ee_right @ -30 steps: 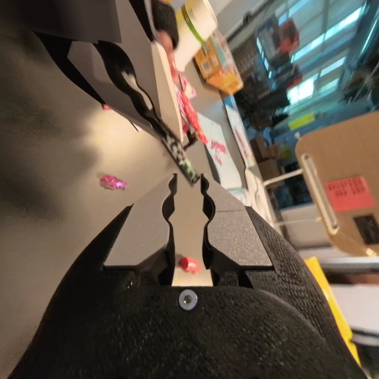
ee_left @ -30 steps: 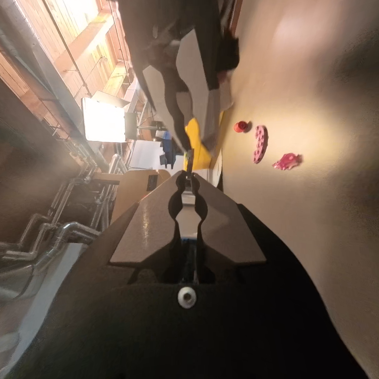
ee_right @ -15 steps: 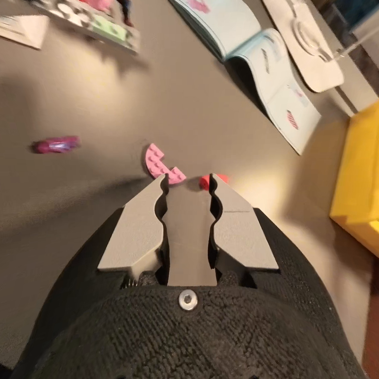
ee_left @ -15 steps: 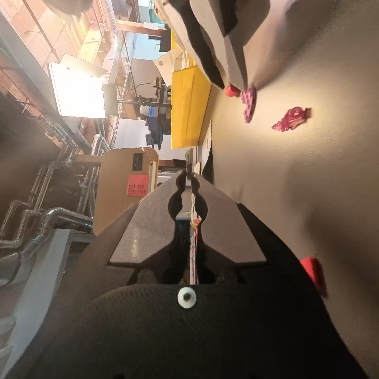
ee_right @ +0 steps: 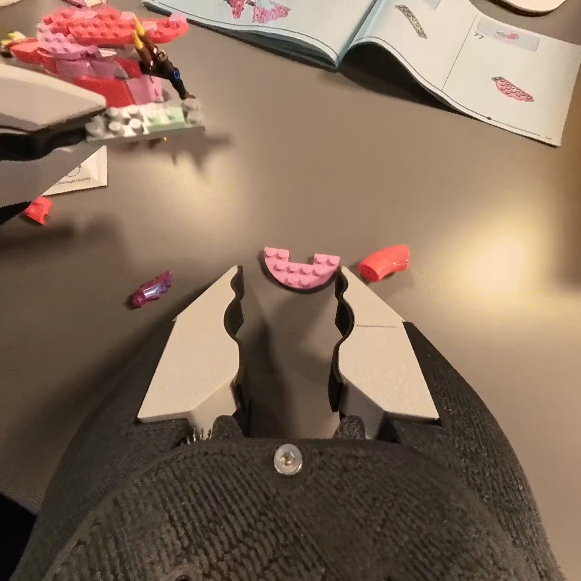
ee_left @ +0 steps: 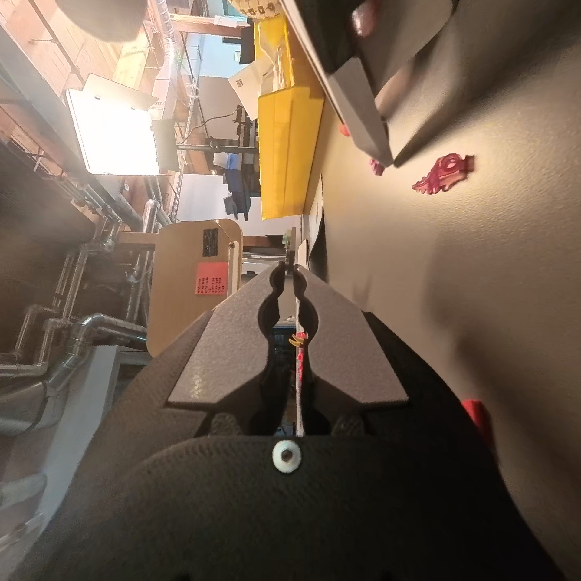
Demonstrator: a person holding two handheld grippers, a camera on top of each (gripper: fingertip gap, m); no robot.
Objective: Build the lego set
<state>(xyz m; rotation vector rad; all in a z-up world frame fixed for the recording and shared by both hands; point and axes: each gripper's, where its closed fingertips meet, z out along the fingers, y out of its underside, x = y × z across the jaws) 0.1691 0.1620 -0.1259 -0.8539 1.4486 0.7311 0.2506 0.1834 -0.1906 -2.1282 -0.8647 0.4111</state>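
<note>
Right hand-held gripper (ee_right: 288,273) open over pink half-round plate (ee_right: 300,271), straight edge facing away; left hand-held gripper (ee_left: 289,268) clamps brick model's grey baseplate (ee_right: 147,124).

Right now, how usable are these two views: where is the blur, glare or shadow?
Left wrist view: rolled sideways, blown-out light panel, other tongs smeared at top, purple piece sharp in a warm pool. Right wrist view: pink half-round plate and red curved piece crisp; brick model at upper left motion-blurred; glare patch on table.
</note>
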